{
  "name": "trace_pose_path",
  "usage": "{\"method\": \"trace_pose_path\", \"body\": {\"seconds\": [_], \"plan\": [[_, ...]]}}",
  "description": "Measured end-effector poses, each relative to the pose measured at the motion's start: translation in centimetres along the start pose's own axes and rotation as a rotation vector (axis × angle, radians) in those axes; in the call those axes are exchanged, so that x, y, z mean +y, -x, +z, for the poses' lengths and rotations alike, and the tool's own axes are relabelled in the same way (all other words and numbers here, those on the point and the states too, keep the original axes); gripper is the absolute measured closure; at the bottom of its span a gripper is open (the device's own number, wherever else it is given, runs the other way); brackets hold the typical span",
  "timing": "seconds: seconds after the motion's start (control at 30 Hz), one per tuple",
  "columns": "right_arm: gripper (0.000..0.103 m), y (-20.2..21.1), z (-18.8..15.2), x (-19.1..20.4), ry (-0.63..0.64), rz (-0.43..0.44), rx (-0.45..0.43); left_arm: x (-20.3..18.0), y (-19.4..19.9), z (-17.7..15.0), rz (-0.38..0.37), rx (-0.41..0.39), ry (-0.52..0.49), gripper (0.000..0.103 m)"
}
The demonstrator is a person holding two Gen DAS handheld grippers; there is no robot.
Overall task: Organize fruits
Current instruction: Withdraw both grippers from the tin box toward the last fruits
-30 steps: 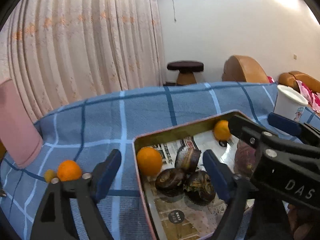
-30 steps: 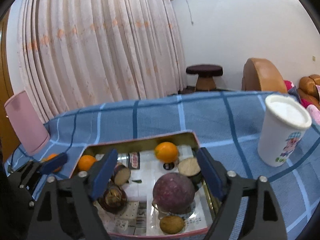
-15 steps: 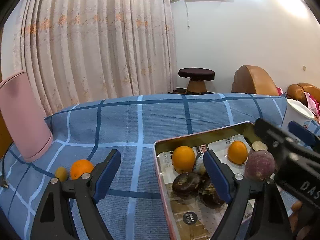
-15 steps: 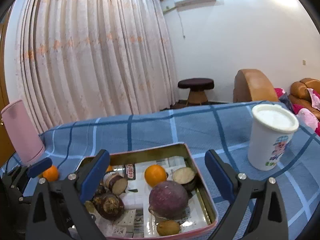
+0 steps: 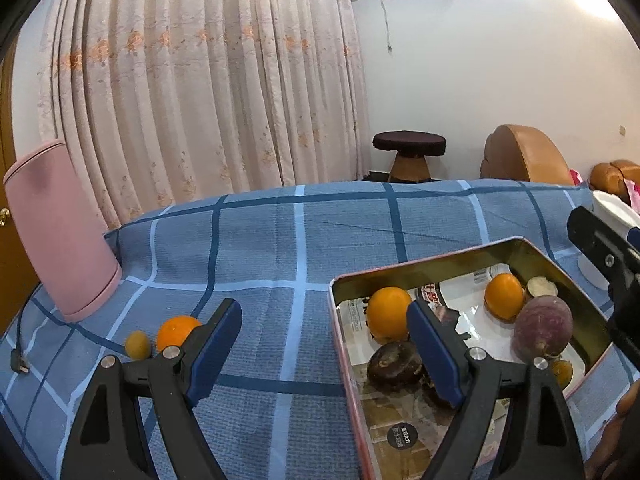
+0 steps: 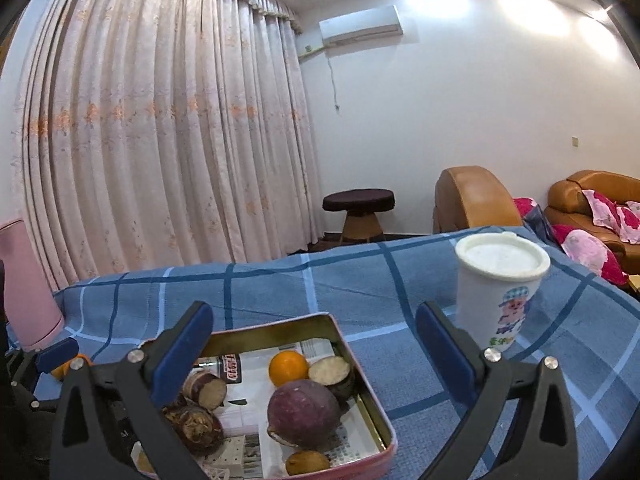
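Oranges [image 5: 388, 312] and a round purple fruit [image 6: 303, 407] lie in the pink-rimmed metal tin [image 6: 374, 396] under the right tongs [image 6: 316, 356], whose jaws have just been opening, now wide and empty. Left tongs [image 5: 326, 344] gape wide too, a loose orange [image 5: 176, 330] on blue checked cloth [image 5: 280, 240] beside their left finger.

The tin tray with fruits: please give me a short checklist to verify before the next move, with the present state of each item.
1. Left tongs free: ok, wide open, nothing between the pads.
2. Right tongs free: ok, the jaws have just been opening and nothing is between them.
3. Tin tray flat on the blue checked cloth: ok.
4. All fruit in the tray: not ok, an orange and a small yellow fruit lie on the cloth beside the pink container.
5. White cup upright, apart from the tray: ok.
6. Room left in the tray: ok, bare paper lining shows.
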State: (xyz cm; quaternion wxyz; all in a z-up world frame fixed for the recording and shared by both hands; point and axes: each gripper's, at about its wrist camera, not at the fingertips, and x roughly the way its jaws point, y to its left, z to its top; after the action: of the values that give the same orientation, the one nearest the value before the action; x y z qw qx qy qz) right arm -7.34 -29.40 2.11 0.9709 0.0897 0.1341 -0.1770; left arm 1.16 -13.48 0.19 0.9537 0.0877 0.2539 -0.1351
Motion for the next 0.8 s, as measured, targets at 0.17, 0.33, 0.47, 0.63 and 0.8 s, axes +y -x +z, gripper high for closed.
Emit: {"method": "trace_pose_path", "body": {"seconds": [0.17, 0.33, 0.47, 0.63, 0.8], "plan": [[0.000, 0.6, -0.3, 0.4, -0.004, 0.004, 0.004, 0.3, 0.2, -0.2, -0.012, 0.002, -0.001, 0.017], [0.000, 1.4, -0.7, 1.6, -0.016, 0.023, 0.015, 1.5, 0.5, -0.6, 0.002, 0.015, -0.008, 0.017], [0.000, 1.6, -1.1, 3.7, 0.009, 0.055, 0.032, 3.9, 0.6, -1.0, 0.033, 0.016, 0.002, 0.017], [0.000, 2.1, -1.7, 6.9, 0.042, 0.092, 0.036, 7.8, 0.2, -1.3, 0.073, 0.032, 0.034, 0.017], [0.000, 2.1, -2.2, 10.1, 0.064, 0.135, 0.049, 11.5, -0.3, -1.6, 0.110, 0.049, 0.076, 0.017]]}}
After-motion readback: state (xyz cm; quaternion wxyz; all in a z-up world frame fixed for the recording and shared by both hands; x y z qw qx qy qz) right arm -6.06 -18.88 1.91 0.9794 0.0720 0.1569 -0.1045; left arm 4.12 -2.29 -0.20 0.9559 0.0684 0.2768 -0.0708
